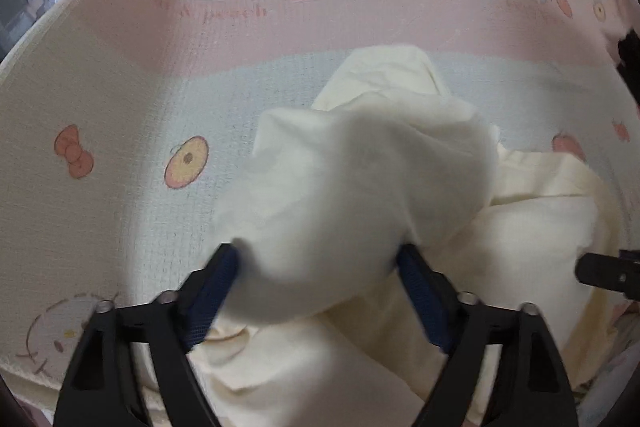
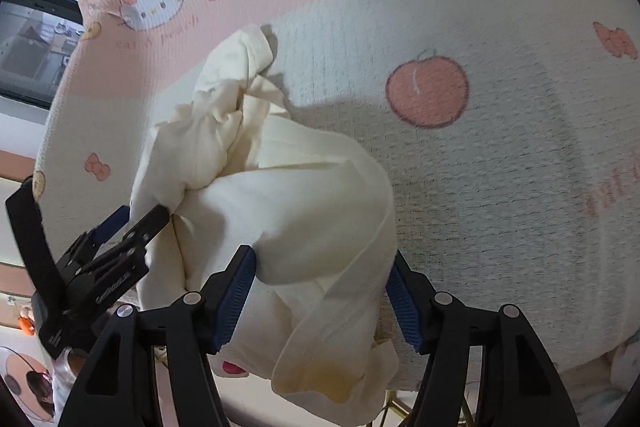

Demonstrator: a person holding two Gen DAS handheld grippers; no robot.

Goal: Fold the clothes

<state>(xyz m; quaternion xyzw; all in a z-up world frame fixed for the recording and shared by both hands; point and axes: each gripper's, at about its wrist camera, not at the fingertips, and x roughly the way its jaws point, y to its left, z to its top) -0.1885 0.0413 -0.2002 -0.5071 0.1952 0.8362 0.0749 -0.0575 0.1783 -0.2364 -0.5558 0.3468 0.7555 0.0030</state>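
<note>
Folds of soft cream garment (image 2: 312, 195) bulge, clamped by right gripper (image 2: 320, 261); left gripper (image 1: 318, 255) hold unclear.

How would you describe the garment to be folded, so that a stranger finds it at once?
Look at the big pink and white sheet printed with cartoon cats, peaches and bows. On its white part lies a crumpled cream garment, bunched between the left gripper and the right gripper. It is the only plain, unprinted cloth there.

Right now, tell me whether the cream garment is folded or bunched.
Bunched: the cream garment lies crumpled in loose lumps on the blanket, with no flat layers.
</note>
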